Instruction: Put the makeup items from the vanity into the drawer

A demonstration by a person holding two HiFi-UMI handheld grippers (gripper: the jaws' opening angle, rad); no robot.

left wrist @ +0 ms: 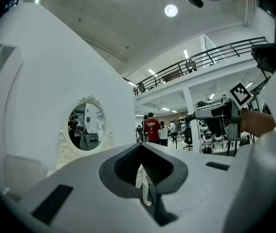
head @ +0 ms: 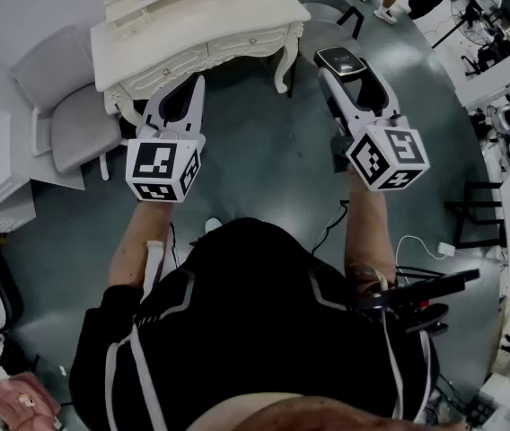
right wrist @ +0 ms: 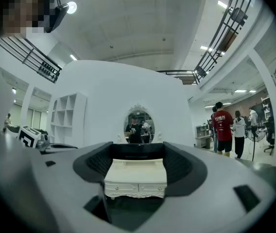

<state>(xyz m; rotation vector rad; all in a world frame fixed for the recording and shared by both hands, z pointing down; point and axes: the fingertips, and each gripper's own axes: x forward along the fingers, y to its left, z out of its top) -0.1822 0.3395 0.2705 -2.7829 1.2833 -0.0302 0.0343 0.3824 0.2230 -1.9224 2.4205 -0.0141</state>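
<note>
Right gripper (right wrist: 137,171) spread wide, nothing between its jaws; the far white counter (right wrist: 136,171) sits framed in the gap. Left gripper (left wrist: 143,173) pressed almost together, only a thin slit showing, holding nothing. Both are held up in front of the person, well apart from the counter, with bare floor (head: 264,160) between.

Step in hand looks like the approach; no makeup picked yet. Makeup items can't be made out on the counter top from here, too small or hidden. Both drawer fronts (right wrist: 137,190) under the top look closed. Oval mirror (right wrist: 138,125) stands behind, grey chair (head: 71,119) at the counter's left end.

To do it well: walk in square to the drawers, clear of the chair and the curved legs. Probably open a drawer first, so spread the left gripper before reaching. Find the items before committing.
</note>
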